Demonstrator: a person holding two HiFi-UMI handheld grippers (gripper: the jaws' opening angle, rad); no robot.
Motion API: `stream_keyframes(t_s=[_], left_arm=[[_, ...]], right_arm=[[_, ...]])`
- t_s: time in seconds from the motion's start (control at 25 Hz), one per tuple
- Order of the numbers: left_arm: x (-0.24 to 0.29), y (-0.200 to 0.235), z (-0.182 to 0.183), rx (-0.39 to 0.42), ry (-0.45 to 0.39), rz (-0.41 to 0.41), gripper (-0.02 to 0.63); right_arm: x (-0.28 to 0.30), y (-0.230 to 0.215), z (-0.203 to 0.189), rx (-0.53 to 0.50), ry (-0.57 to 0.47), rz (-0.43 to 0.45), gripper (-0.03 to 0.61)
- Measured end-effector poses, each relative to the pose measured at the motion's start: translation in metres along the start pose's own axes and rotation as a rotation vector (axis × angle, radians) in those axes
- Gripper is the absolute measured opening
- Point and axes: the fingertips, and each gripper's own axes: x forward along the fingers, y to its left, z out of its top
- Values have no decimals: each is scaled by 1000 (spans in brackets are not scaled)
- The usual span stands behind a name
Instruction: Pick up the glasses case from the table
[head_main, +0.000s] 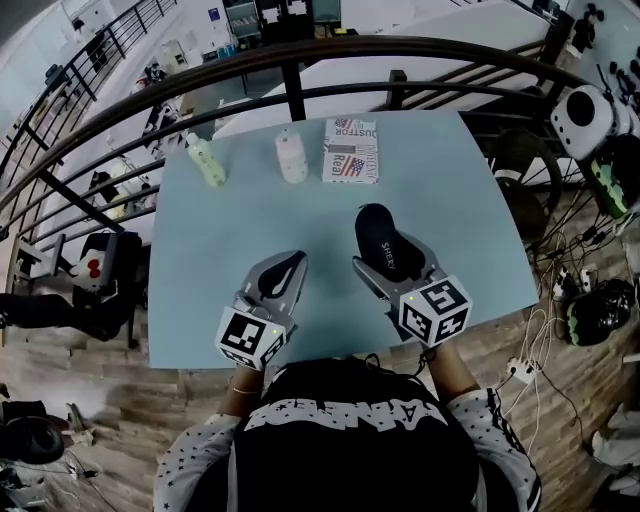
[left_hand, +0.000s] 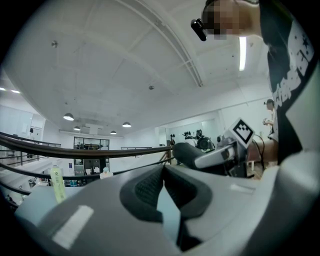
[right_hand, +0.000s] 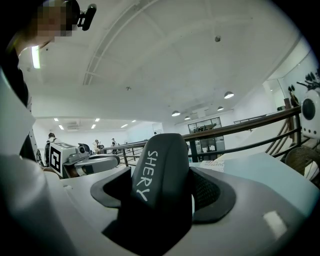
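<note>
The grey left gripper (left_hand: 163, 168) has its jaws meeting at the tips with nothing between them, while to the right the right gripper (left_hand: 202, 158) clasps a black oval glasses case (left_hand: 185, 151), and a pale green bottle (left_hand: 57, 183) stands far left.

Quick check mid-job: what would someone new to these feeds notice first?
The black glasses case printed SHERY, clamped in the right claw at the near side of the blue table. Beside it the left claw is shut and empty. A flag-printed box, a white bottle and a pale green bottle sit along the far edge.
</note>
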Motion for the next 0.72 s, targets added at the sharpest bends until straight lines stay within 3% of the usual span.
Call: stream_keyframes(t_s=[0.72], left_arm=[[-2, 0, -4, -3, 3, 0, 0]], right_arm=[[-3, 3, 2, 0, -19, -3, 374]])
